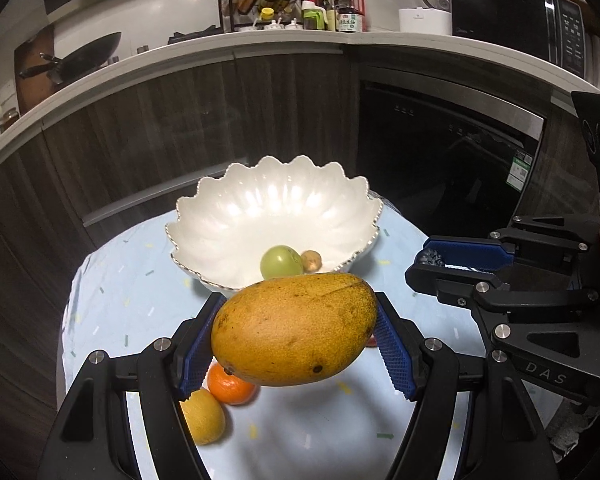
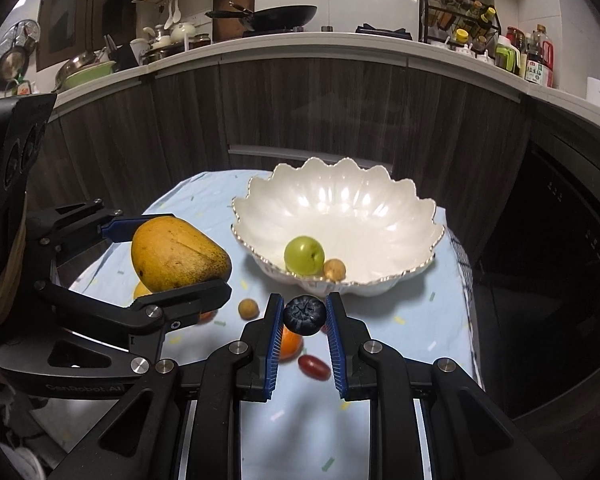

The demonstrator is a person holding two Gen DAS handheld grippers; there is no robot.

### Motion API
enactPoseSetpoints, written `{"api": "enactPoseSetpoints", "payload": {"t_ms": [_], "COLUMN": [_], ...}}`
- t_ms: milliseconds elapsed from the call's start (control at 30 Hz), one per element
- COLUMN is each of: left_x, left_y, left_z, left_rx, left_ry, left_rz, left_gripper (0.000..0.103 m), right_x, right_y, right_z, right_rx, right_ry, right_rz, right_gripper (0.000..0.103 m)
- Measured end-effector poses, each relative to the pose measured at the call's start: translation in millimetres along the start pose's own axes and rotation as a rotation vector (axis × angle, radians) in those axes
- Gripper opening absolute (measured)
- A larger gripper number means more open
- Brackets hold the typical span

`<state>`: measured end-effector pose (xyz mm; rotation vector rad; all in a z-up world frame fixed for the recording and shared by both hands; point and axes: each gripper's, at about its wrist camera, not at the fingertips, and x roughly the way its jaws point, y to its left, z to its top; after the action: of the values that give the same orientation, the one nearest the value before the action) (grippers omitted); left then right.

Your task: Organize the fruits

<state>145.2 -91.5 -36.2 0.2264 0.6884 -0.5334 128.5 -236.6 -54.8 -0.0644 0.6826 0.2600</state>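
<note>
Left wrist view: the left gripper (image 1: 296, 330) is spread wide and clamped on one mango (image 1: 294, 328), held up off the table (image 1: 140, 292). At 12 o'clock from it sits one scalloped white bowl (image 1: 228, 208) with one green fruit (image 1: 281, 263) and one small tan fruit (image 1: 311, 261) inside. One orange (image 1: 230, 386) and one lemon (image 1: 204, 416) lie below at 7 o'clock.

Right wrist view: the right gripper (image 2: 304, 316) is pinched nearly closed on one blueberry (image 2: 304, 315) (tiny thing). One red grape (image 2: 314, 367) and one tan fruit (image 2: 248, 309) on the cloth.
</note>
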Motion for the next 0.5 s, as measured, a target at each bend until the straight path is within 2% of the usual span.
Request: {"api": "enactPoseSetpoints", "payload": {"t_ms": [500], "left_x": [15.2], "left_y": [20.0], "left_z": [34.7], "left_rx": [-0.029], "left_ry": [-0.034], "left_rz": [0.026], "left_gripper": [0.072], "right_x": [19.4], "right_y": [-23.4], "right_z": [30.7], "right_rx": [0.038], "right_ry": [-0.026], "right_rz": [-0.030], "right_gripper": [0.023]}}
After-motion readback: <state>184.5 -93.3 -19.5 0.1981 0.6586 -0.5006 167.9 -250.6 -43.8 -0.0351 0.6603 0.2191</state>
